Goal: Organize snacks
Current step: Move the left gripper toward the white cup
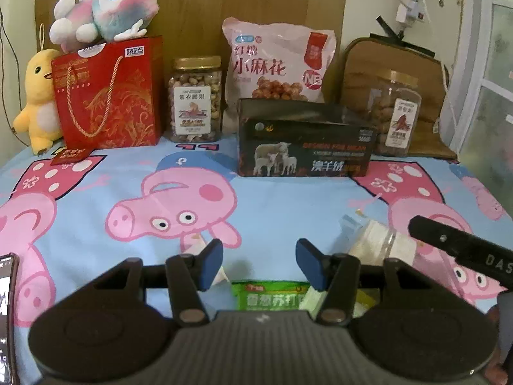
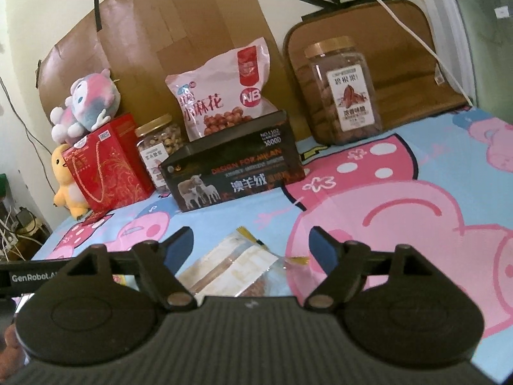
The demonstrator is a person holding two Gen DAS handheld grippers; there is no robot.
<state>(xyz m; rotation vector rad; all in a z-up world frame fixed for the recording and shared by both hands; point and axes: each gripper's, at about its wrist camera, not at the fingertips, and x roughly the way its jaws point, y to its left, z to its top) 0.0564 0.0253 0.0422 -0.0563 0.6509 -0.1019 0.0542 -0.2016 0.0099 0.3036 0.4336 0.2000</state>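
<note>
My left gripper (image 1: 259, 264) is open over the cartoon bedsheet (image 1: 96, 218), with nothing between its blue pads. A green snack packet (image 1: 272, 298) lies just under it, close to its base. To the right lies a clear packet of pale snacks (image 1: 375, 240), beside a black finger of the other gripper (image 1: 461, 250). My right gripper (image 2: 251, 250) stands wide open above clear snack packets (image 2: 231, 269) that lie on the sheet; its pads do not touch them. An open black box (image 1: 304, 141) (image 2: 231, 166) sits further back.
Along the back stand a pink snack bag (image 1: 275, 61), two gold-lidded nut jars (image 1: 195, 99) (image 1: 397, 112), a red gift bag (image 1: 109, 93), a yellow plush (image 1: 38, 102) and a pink plush (image 1: 105, 9). A phone (image 1: 8, 314) lies at the left edge.
</note>
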